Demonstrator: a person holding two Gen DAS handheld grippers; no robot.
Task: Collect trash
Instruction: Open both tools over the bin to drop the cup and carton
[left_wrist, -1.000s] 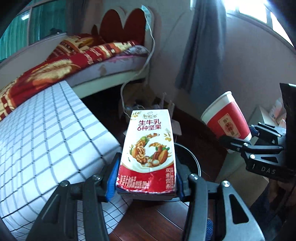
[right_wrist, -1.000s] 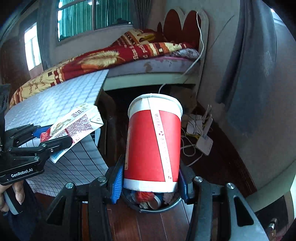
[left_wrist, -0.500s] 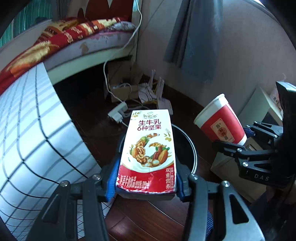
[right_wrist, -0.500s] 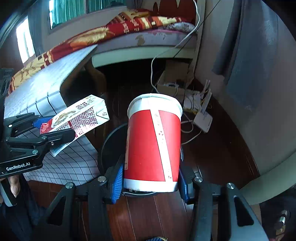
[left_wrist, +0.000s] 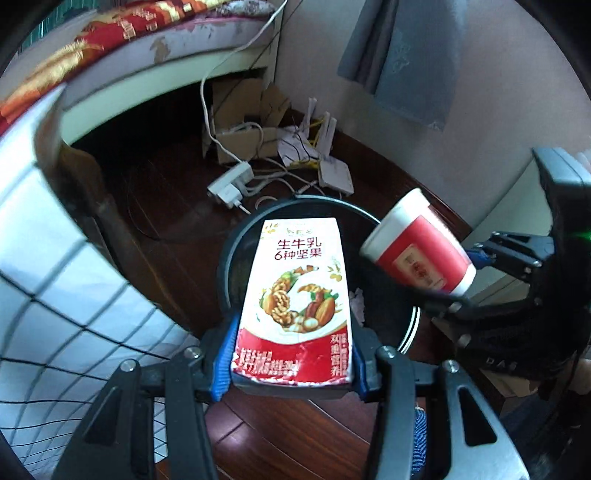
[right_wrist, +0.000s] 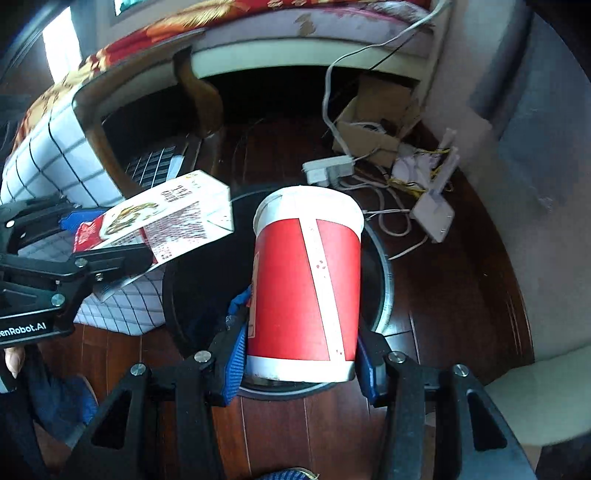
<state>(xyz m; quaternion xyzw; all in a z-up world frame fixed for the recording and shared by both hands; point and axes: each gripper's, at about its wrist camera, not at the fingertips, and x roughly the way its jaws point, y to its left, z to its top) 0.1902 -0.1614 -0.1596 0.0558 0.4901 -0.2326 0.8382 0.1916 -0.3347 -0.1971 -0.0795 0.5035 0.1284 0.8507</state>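
Left claw (left_wrist: 291, 365) is gripping milk carton (left_wrist: 295, 295), right claw (right_wrist: 301, 354) is gripping red paper cup (right_wrist: 306, 288); both are hanging over the black bin (left_wrist: 225, 266).

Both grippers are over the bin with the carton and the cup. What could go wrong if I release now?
The milk carton in the left gripper and the red paper cup in the right gripper sit close together over the black bin; dropped together, they might knock each other off course. The cup also seems to hang nearer the bin's rim, so it could clip it and land on the floor.
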